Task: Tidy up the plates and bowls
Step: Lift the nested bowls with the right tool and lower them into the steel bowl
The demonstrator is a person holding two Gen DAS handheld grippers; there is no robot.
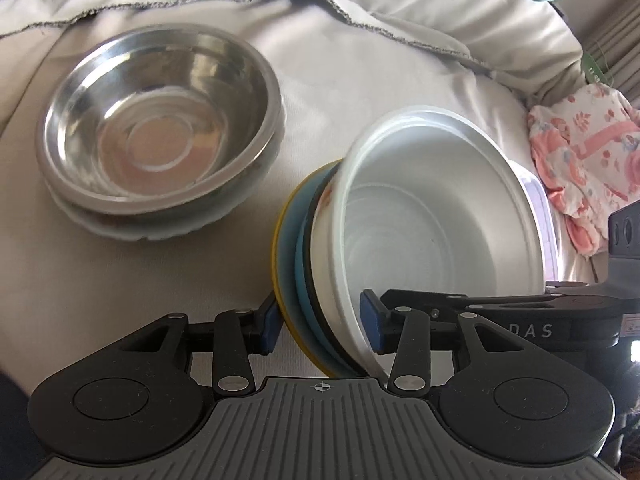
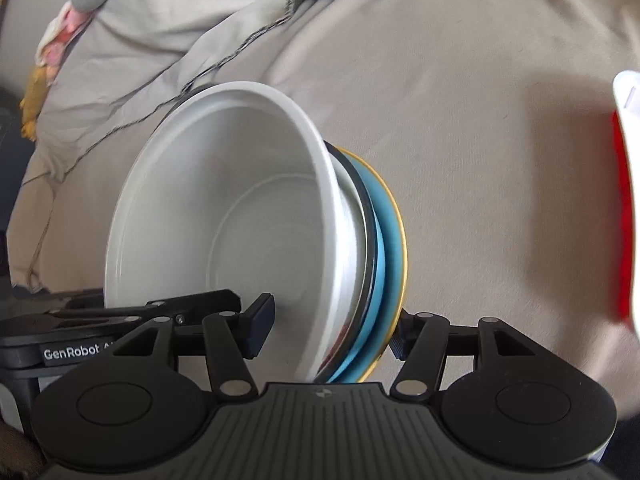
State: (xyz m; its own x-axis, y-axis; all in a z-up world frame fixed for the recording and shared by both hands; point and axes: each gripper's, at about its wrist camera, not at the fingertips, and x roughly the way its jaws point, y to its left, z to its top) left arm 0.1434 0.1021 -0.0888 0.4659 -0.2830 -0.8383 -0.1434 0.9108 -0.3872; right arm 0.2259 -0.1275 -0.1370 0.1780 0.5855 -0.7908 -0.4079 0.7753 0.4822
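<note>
Left wrist view: stack (image 1: 400, 240) of nested dishes is standing on edge, tilted, between the fingers of the left claw (image 1: 322, 326). A white bowl (image 1: 432, 220) is facing the camera; behind it are sitting a dark rim, a blue plate (image 1: 290, 240) and a yellow-edged plate (image 1: 277, 248). The lower edge of the stack is being cut off by the claw body. The left blue pad is touching the yellow rim and the right pad is lying against the white bowl's rim, so the claw is clenching on the stack. The right claw's fingers (image 1: 500, 300) are coming in from the right edge, their tips hidden behind the bowl. On the bed sheet (image 1: 160, 272) well to the left, a steel bowl (image 1: 160, 120) is sitting empty on top of a pale dish (image 1: 120, 232), mostly hidden. A floral cloth (image 1: 580, 160) is lying at the right, and something pale behind the bowl is too hidden to name.

Right wrist view: the same stack is standing between the fingers of the right claw (image 2: 332, 328), with the white bowl empty and open toward the left. The left pad is sitting inside the bowl; the right fingertip is half hidden behind the yellow rim. Whether the pads are pressing, I cannot tell. A red and white object (image 2: 626, 208) is being cut off and blurred at the right edge.
</note>
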